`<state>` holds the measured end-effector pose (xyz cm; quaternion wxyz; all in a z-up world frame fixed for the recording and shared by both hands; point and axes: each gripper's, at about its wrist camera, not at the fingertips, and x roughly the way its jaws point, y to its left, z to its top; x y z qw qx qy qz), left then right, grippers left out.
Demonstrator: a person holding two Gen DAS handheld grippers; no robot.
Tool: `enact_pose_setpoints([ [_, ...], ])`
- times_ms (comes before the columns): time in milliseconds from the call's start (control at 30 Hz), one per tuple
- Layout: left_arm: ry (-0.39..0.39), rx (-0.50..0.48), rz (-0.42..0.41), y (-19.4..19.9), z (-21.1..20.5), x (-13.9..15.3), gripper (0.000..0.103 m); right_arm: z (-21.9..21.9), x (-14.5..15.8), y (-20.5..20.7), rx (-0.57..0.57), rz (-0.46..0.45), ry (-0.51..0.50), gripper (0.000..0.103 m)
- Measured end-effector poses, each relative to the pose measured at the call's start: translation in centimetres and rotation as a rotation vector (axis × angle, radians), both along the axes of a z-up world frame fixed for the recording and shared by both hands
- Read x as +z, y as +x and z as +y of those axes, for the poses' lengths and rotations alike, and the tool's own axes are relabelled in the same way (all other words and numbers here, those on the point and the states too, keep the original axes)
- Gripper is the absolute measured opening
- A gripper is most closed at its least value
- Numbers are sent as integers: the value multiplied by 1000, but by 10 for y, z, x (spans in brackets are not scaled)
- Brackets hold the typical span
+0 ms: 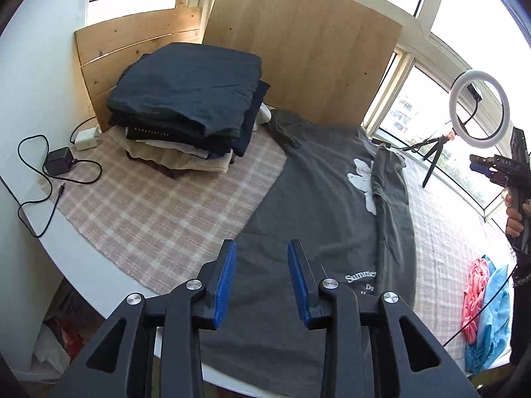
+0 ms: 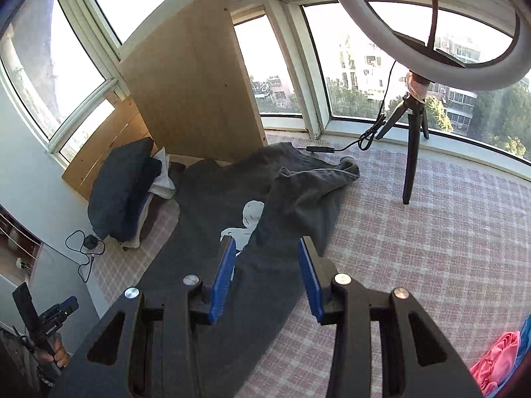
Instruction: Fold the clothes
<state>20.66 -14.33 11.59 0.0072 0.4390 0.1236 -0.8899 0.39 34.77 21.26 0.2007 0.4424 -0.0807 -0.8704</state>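
Note:
A dark grey T-shirt [image 1: 318, 199] with a white print lies spread on the checked cloth, its right side folded over toward the middle. In the right wrist view the same grey T-shirt [image 2: 239, 192] shows a folded flap and a bunched sleeve at its far end. My left gripper [image 1: 262, 255] hovers above the shirt's near hem, jaws apart, nothing between the blue pads. My right gripper [image 2: 265, 248] hangs above the shirt's folded right side, also open and empty. The right gripper [image 1: 494, 169] also appears at the far right edge of the left wrist view.
A stack of folded clothes [image 1: 186, 106] stands at the back left before wooden boards [image 1: 298, 49]. A charger and cables [image 1: 59, 162] lie at the left table edge. A ring light on a tripod [image 2: 415, 126] stands at the back right. Pink and blue garments [image 1: 484, 301] lie at the right.

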Motion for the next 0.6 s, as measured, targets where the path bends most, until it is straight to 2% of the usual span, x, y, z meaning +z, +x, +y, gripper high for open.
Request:
enact_pose_setpoints([
  [100, -25, 10, -72, -6, -28, -24, 31, -50, 19, -7, 62, 20, 36, 40],
  [167, 24, -6, -104, -12, -42, -41, 31, -88, 19, -21, 86, 15, 64, 41],
  [233, 93, -29, -94, -28, -50, -49, 31, -127, 14, -39, 106, -1, 90, 41],
  [267, 123, -41, -89, -37, -52, -53, 31, -144, 6, -50, 108, -22, 93, 41],
  [467, 88, -154, -52, -146, -11, -64, 30, -219, -60, -108, 21, -114, 194, 40],
  [500, 74, -170, -48, -166, 0, -65, 30, -221, -71, -114, -2, -136, 200, 38],
  [533, 63, -186, -38, -185, 9, -66, 30, -223, -82, -119, -24, -160, 202, 27],
  [600, 67, -204, -34, -223, 27, -70, 30, -218, -103, -126, -58, -221, 179, 15],
])
